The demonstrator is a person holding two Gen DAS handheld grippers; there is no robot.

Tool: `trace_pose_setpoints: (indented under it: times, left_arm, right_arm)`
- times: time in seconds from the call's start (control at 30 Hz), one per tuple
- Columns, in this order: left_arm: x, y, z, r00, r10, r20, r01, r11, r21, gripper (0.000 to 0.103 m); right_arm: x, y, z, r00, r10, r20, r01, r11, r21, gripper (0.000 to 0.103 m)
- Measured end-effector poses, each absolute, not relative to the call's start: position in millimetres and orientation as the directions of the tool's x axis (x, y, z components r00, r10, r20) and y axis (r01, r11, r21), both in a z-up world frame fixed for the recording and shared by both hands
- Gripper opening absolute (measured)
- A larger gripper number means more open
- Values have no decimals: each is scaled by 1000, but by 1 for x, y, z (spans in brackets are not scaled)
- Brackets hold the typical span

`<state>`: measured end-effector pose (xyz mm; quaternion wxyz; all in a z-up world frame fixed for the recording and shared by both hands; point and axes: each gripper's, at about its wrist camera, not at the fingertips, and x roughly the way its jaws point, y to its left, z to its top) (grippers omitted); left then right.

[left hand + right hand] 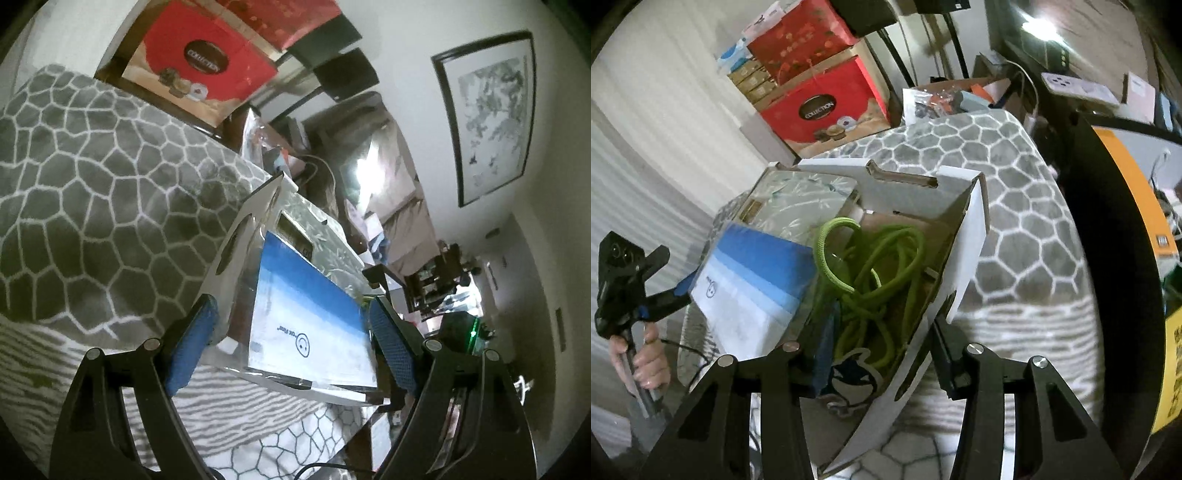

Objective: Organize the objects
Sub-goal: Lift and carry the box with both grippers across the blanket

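Observation:
A white cardboard box (pixel 964 240) rests tilted on a grey patterned blanket (pixel 1015 221). Inside lie a coiled green rope (pixel 882 266) and an orca picture (pixel 853 373). At its left side a blue-and-white pack (pixel 753 280) leans on a silver leaf-print packet (pixel 798 203). My left gripper (pixel 291 343) has its blue pads against both sides of these packs (pixel 306 314), beside the box wall (pixel 240 236). In the right wrist view a hand (pixel 646 354) holds that left gripper (pixel 631 280). My right gripper (pixel 882 369) straddles the box's near wall, one finger inside, one outside, with a gap.
Red gift boxes (pixel 827 107) are stacked behind the blanket against the white wall. A cluttered desk with cables and a power strip (pixel 1078 86) runs along the back right. A black and orange box (pixel 1137 221) stands at the right. A framed picture (pixel 487 114) hangs on the wall.

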<state>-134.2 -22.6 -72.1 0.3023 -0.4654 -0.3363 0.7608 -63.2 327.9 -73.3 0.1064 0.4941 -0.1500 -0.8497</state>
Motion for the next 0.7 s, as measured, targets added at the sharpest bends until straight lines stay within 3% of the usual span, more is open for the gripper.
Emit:
trace_pose_setpoints:
  times: [0.33,0.57,0.7]
  left_arm:
    - [-105,-31,-73,-426,729,-535,-83,-621,-780,81]
    - [-83,-40,-71,-424,708,-564,-62,-644,-762,81]
    - [-87,-50,-78,-413,722,-555,-28,-620,-784,80]
  right_arm:
    - [-88,316,-73,-469,-305,-829,149,-952,266,48]
    - [-96,312,-81,-434,-372,-820,233,-926,297,47]
    - [-95,321,-84,-418,-400,-816,157,-916,369,47]
